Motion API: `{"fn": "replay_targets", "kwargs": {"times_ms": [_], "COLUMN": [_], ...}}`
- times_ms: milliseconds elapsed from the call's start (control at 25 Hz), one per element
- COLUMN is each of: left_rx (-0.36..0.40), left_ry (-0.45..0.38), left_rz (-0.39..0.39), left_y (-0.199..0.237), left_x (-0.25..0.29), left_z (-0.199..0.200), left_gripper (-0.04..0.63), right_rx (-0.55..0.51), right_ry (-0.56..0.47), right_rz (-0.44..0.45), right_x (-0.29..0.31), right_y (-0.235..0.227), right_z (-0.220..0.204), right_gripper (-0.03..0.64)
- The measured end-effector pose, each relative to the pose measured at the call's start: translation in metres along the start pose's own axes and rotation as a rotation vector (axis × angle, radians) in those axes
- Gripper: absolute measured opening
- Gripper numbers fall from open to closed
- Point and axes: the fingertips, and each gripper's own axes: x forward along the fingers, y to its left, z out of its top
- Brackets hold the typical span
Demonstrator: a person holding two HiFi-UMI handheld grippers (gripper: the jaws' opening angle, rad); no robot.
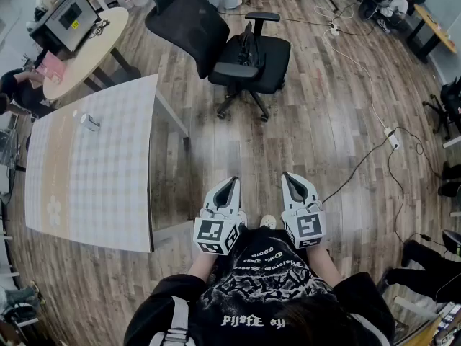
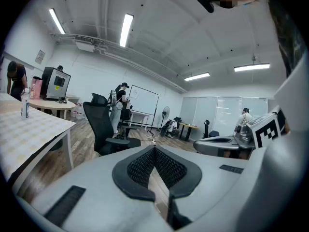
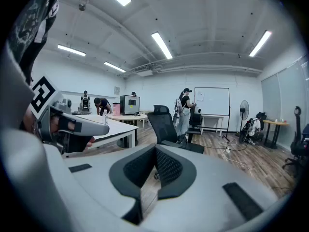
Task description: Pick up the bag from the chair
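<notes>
**Head view:** You hold the left gripper (image 1: 230,182) and right gripper (image 1: 289,177) low at your waist, side by side. Their tips aim at the chair (image 1: 248,63), which stands well apart across the floor. This looks like a ready pose before the approach. The bag (image 1: 249,43) seems to be the dark upright shape on the seat, but black on black blurs its outline.

**Left gripper view:** The jaws are pressed together with nothing between them. The chair (image 2: 104,127) sits left of the tips, beside the table (image 2: 34,129). The bag can't be picked out.

**Right gripper view:** These jaws are also closed and empty. The chair (image 3: 166,124) lies almost straight ahead, so this hand seems better lined up. The gripper's body cuts off part of the seat, and the bag is again unclear.
</notes>
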Motion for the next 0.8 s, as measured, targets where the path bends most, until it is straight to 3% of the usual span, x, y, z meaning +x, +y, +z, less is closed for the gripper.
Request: {"fn": "replay_targets", "kwargs": {"times_ms": [520, 800], "left_rx": [0.025, -0.017], "left_ry": [-0.007, 0.0], "left_rz": [0.019, 0.012], "left_y": [-0.002, -0.005], "left_x": [0.005, 0.006], "left_z": [0.0, -0.005], "left_gripper": [0.003, 0.003], "right_rx": [0.026, 0.031], "right_ry": [-0.008, 0.011], "right_rz": [0.001, 0.021], "right_x": [0.0, -0.001], "right_y": [-0.013, -0.014], "right_z": [-0.004, -0.007], "right_gripper": [0.005, 0.006]}}
